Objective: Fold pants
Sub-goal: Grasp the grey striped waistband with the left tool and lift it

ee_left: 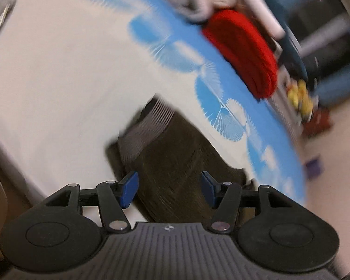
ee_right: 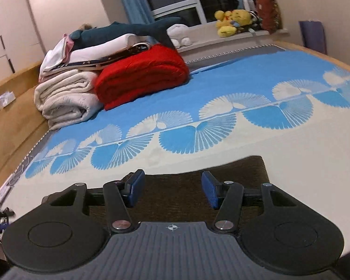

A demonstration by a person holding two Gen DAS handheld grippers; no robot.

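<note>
Dark brown pants (ee_left: 172,144) lie folded on the cream part of the bedspread (ee_left: 58,81), a grey ribbed waistband at their far end. The left wrist view is smeared. My left gripper (ee_left: 170,187) hovers over the near part of the pants, its blue pads apart and nothing pinched between them. In the right wrist view the pants (ee_right: 245,170) show as a flat dark rectangle just beyond and under my right gripper (ee_right: 172,187). It stands open too, with cloth behind the gap but not clamped.
A red folded blanket (ee_right: 142,74) and a rolled white quilt (ee_right: 65,95) are stacked at the far left of the bed, with a plush shark (ee_right: 133,30) on top. Yellow plush toys (ee_right: 233,18) sit on the windowsill. A wooden bed frame (ee_right: 16,116) borders the left.
</note>
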